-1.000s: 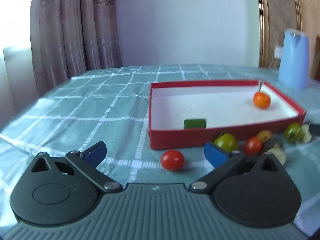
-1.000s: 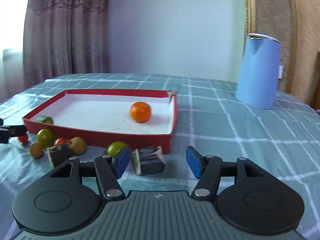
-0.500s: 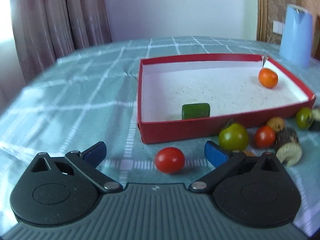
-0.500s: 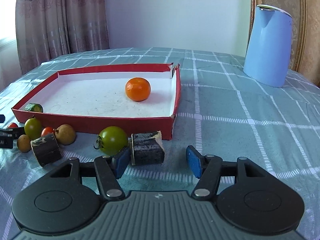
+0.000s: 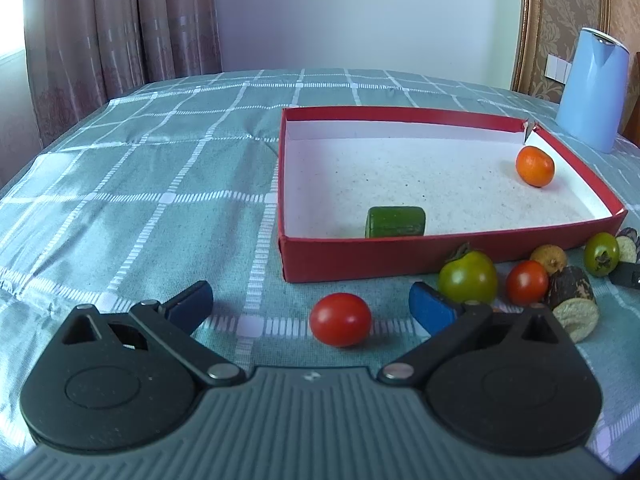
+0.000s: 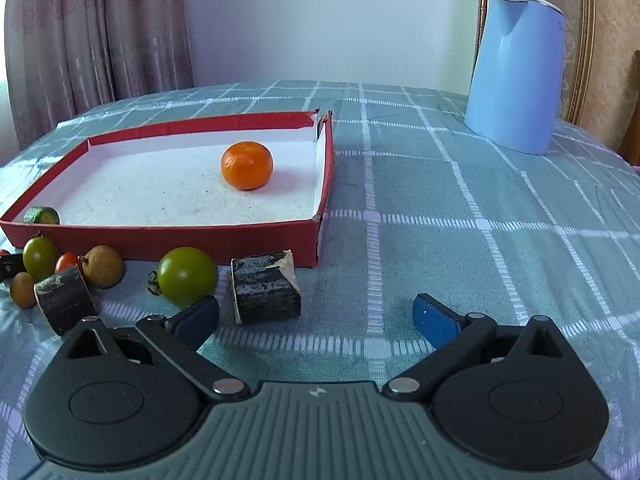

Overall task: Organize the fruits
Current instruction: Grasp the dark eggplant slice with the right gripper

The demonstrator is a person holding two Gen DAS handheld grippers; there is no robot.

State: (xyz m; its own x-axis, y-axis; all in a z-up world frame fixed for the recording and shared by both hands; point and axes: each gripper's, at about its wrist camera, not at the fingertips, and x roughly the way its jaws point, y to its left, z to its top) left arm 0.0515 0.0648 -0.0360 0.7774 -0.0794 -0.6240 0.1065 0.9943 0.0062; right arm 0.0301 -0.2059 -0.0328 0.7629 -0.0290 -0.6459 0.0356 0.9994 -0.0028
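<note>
Jaws of the right gripper (image 6: 316, 316) are opening wide beside a dark block (image 6: 265, 288), untouched; the left gripper (image 5: 310, 306) gapes around a red tomato (image 5: 340, 319).

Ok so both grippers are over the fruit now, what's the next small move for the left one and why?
Probably ease the left hand-held gripper forward and close on the red tomato. Its jaws stand open with the tomato lying loose on the cloth between them, just outside the red tray, which so far holds only the orange and a green piece.
</note>
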